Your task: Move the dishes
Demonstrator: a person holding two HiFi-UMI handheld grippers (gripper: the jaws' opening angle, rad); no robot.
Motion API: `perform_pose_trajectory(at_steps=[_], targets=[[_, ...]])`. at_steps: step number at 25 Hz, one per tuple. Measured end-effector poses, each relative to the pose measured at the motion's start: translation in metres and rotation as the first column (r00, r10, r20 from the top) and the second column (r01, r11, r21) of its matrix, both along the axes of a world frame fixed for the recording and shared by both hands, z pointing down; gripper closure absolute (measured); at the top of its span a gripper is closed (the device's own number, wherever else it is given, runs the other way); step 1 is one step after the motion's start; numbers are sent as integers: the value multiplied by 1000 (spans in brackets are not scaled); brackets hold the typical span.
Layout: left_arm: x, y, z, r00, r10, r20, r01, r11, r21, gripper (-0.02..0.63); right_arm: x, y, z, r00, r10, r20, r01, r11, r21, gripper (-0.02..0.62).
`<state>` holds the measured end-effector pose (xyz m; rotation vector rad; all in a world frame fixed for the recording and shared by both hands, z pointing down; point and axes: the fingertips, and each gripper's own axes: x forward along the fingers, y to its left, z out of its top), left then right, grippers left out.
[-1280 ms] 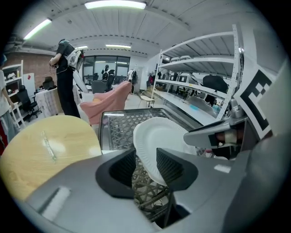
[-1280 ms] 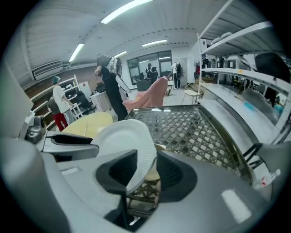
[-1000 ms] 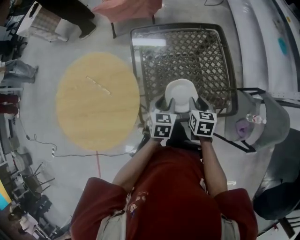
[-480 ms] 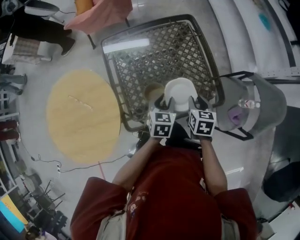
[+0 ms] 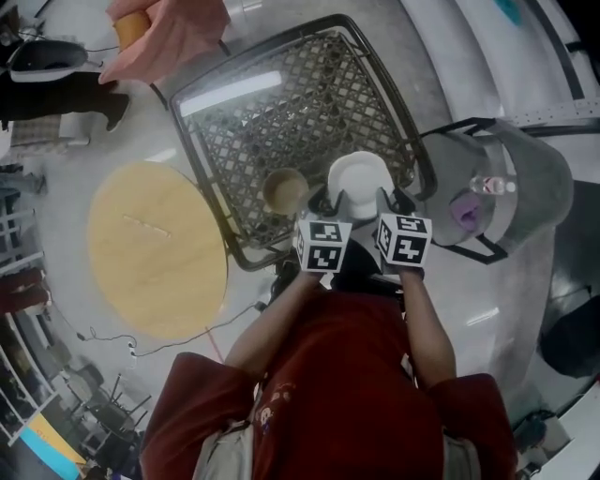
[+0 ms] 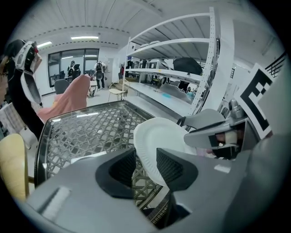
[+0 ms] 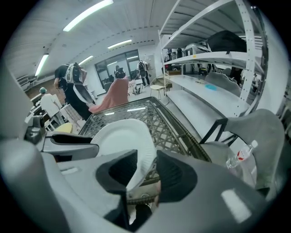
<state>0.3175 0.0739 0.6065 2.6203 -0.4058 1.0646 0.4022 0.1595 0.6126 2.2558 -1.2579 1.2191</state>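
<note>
A white paper plate (image 5: 361, 176) hangs between my two grippers, over the near edge of a glass-topped lattice table (image 5: 281, 103). My left gripper (image 5: 326, 199) is shut on the plate's left rim, and my right gripper (image 5: 392, 199) is shut on its right rim. In the left gripper view the plate (image 6: 159, 141) runs tilted between the dark jaws of the left gripper (image 6: 145, 166). The right gripper view has the plate (image 7: 120, 139) bent where the right gripper (image 7: 146, 170) pinches it. A tan bowl (image 5: 284, 190) stands on the table just left of the plate.
A round wooden table (image 5: 155, 248) stands to the left. A grey chair (image 5: 511, 178) with a plastic bottle (image 5: 490, 185) on it stands to the right. A pink-draped chair (image 5: 178, 28) is beyond the lattice table. White shelving (image 6: 182, 68) runs along the right wall, with people standing farther back.
Both grippers carried the plate forward over the lattice table's near edge. The tan bowl has come into view beside it. The wooden table has slid left and lower in the picture.
</note>
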Motion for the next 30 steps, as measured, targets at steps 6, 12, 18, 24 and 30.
perform_pose_trajectory(at_steps=[6,12,18,24,30], targets=[[12,3,12,1000,14,26,-14,1000,-6,451,6,8,19,999,14,33,-13,999,-32,476],[15,6,42,997,25,78,-23,999,-24,451,12,9,42,998,14,64,-10,998,-59,476],[15,12,63,993,20,113,-15,999,-47,451,16,12,64,996,9,94,0,996,-91,476],[15,8,83,990,-9,143,18,998,-63,451,15,9,83,992,-8,127,22,994,-109,476],[15,6,98,985,-24,171,37,997,-72,451,14,7,97,990,-15,143,33,992,-124,476]])
